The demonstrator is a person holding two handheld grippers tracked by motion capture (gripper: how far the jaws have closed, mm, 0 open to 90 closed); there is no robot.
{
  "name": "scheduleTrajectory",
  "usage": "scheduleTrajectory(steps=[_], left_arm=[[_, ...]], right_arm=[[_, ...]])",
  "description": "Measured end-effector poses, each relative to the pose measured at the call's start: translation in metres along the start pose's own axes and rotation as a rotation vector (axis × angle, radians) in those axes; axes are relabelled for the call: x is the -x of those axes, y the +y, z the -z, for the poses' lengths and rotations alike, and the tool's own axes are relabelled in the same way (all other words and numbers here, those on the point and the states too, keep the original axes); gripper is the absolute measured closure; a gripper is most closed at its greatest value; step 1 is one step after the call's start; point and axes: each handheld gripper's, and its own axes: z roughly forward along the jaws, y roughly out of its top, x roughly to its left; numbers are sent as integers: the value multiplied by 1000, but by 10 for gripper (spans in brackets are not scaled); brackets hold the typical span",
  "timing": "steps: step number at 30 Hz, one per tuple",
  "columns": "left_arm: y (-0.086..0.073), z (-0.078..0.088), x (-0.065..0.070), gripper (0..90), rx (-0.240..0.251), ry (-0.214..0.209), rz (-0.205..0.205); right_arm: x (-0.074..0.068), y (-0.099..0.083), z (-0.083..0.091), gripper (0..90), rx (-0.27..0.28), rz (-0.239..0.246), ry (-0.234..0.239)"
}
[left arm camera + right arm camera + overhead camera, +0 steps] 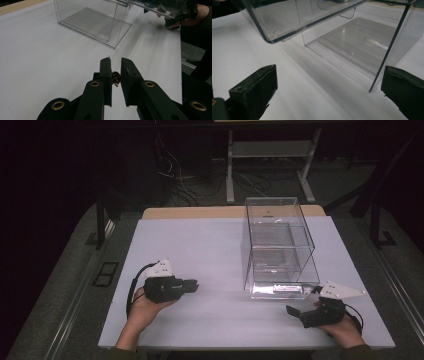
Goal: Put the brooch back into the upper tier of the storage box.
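Note:
A clear plastic box (279,245) with an inner shelf stands on the white table (210,255), right of the middle. Its open front faces my right gripper (296,313), which sits open just before the box's near right corner, nothing between its wide-apart jaws. In the right gripper view a clear panel (294,20) of the box slants overhead, and the box's floor (359,42) lies ahead. My left gripper (192,284) rests low at the near left, pointing right. Its jaws are close together on a small dark round object (115,78) with reddish bits.
The table's near edge (240,347) runs just under both hands. Beyond the far edge are metal desk legs (230,170) and loose cables (185,180) on a dark floor. In the left gripper view the other hand (185,15) shows behind the box (95,22).

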Motion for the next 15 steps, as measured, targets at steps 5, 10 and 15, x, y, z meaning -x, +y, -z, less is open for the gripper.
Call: scheduleTrajectory(steps=[5, 10, 15], left_arm=[[6, 1, 2, 787, 14, -14, -6], [13, 1, 4, 788, 23, -31, -13], [22, 1, 7, 788, 33, -48, -28]], right_arm=[[1, 0, 1, 4, 2, -3, -4], [1, 0, 1, 4, 3, -4, -5], [1, 0, 1, 4, 4, -4, -6]])
